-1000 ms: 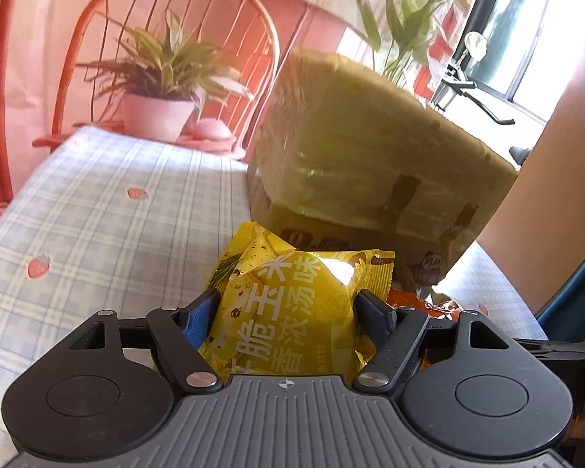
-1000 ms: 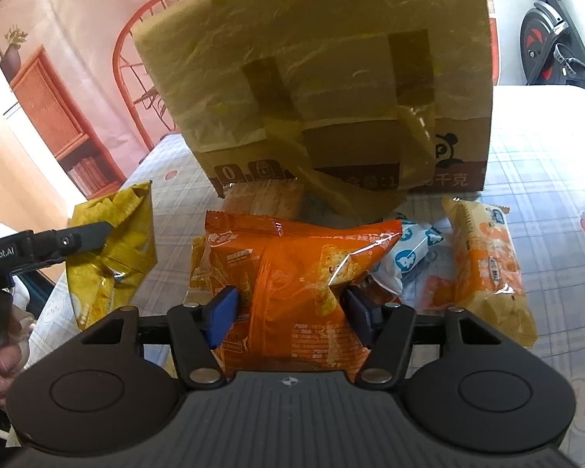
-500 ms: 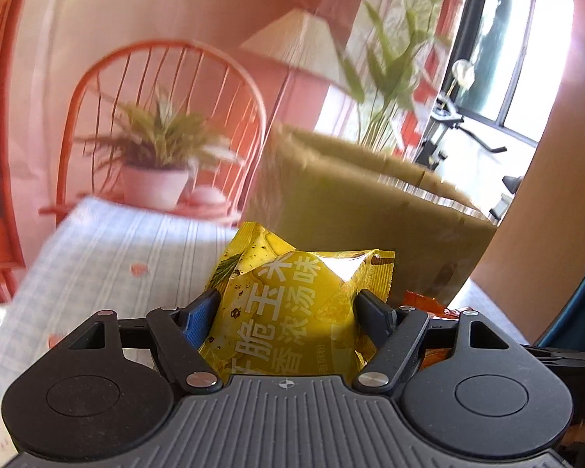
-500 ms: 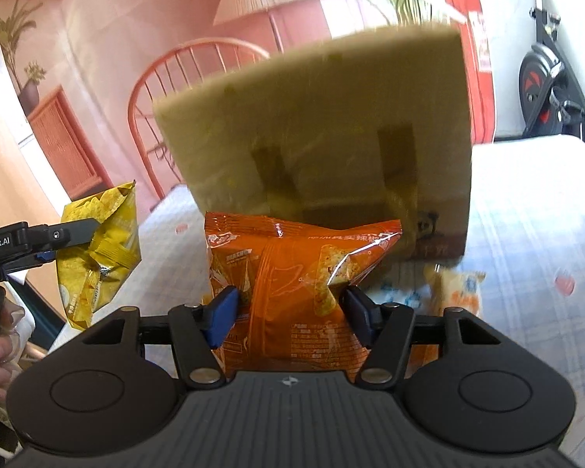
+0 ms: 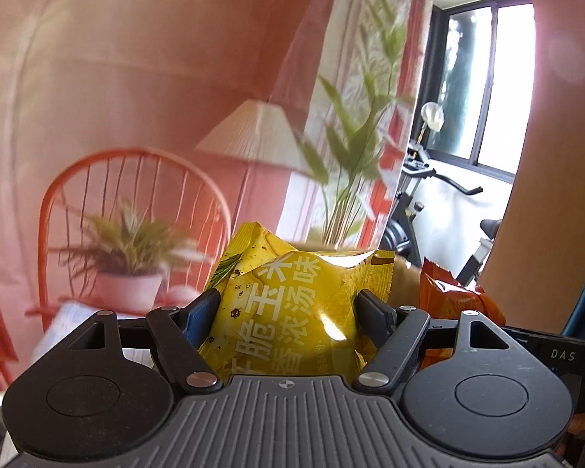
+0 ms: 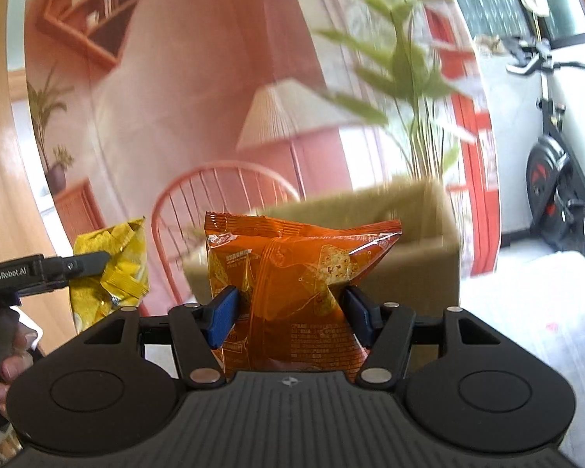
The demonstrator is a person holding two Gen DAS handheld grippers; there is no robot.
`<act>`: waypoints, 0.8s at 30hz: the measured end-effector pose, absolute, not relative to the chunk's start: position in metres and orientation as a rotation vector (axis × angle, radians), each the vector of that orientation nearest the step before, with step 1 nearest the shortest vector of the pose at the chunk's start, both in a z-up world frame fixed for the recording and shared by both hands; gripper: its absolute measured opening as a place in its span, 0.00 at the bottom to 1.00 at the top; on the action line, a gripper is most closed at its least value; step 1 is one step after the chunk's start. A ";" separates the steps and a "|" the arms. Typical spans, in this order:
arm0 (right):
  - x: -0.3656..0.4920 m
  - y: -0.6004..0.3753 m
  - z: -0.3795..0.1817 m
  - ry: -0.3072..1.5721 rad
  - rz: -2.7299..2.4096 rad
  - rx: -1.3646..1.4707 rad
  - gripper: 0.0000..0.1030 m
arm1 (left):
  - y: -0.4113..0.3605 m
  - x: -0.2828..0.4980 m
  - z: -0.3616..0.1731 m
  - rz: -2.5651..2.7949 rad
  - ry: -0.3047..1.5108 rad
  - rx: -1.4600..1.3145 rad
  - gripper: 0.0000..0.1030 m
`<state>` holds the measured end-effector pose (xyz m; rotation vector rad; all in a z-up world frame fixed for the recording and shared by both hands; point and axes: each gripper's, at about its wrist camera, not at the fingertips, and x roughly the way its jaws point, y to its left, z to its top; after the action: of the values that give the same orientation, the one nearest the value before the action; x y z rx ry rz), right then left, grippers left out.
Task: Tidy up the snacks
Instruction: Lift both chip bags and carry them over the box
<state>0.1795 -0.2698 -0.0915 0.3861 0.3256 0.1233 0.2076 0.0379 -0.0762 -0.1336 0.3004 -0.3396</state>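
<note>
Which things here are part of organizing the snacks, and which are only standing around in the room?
Part of the job:
- yellow snack bag, held in the left gripper
- orange snack bag, held in the right gripper
- cardboard box

Only standing around:
- orange chair
- floor lamp
- exercise bike
- potted plant

A cardboard box [image 6: 409, 234] stands directly ahead of the right gripper [image 6: 288, 312], blocking the way forward; open air lies above its rim.
</note>
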 end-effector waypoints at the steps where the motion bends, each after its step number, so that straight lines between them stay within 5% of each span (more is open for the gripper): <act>1: 0.182 -0.273 -0.087 0.313 0.124 0.387 0.60 | 0.034 0.210 -0.072 -0.345 0.291 -0.129 0.76; 11: 0.245 -0.307 -0.052 0.229 0.061 0.291 0.60 | -0.005 0.278 -0.045 -0.381 0.272 -0.121 0.76; 24: 0.352 -0.322 -0.081 0.394 0.036 0.192 0.60 | -0.033 0.381 -0.065 -0.337 0.397 -0.102 0.77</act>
<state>0.3518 -0.3217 -0.0806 0.1921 0.3935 0.0358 0.3810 -0.0332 -0.0653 -0.1016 0.3973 -0.3374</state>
